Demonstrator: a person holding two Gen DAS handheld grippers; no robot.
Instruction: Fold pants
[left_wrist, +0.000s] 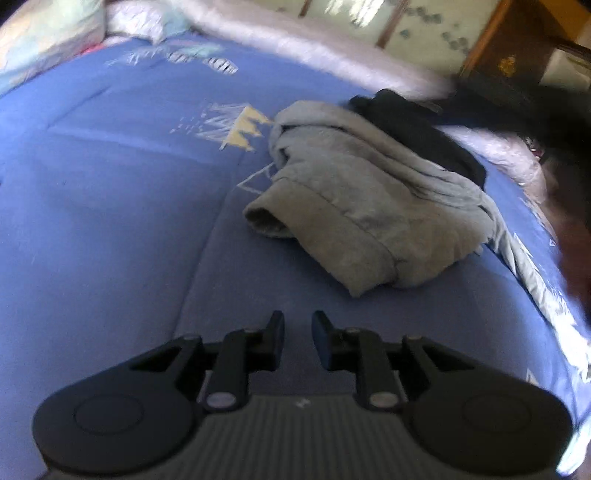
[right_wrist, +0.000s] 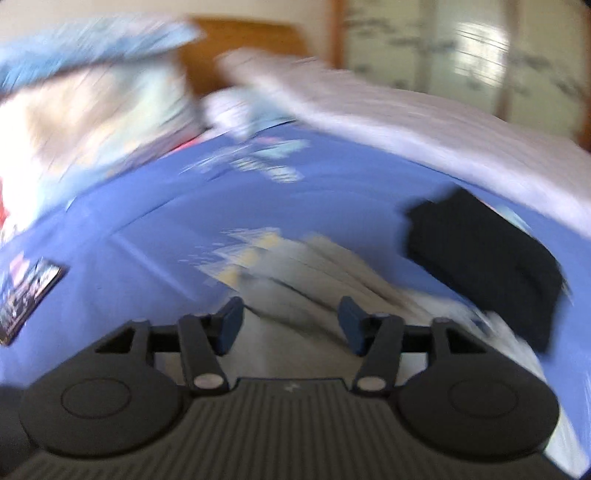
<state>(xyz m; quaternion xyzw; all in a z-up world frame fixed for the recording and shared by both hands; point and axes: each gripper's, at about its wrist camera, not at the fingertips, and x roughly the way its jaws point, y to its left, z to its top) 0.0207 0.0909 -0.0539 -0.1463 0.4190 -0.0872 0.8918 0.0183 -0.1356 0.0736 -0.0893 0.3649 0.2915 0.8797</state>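
Observation:
Grey pants lie crumpled in a heap on the blue bedsheet. My left gripper is open by a narrow gap and empty, above bare sheet just short of the heap's near edge. In the blurred right wrist view the grey pants lie right in front of and under my right gripper, which is open wide and empty. A black folded garment rests at the heap's far side; it also shows in the right wrist view.
A white quilt is bunched along the far edge of the bed. Pillows sit at the head, left. A dark booklet lies on the sheet at far left. A wooden wardrobe stands behind.

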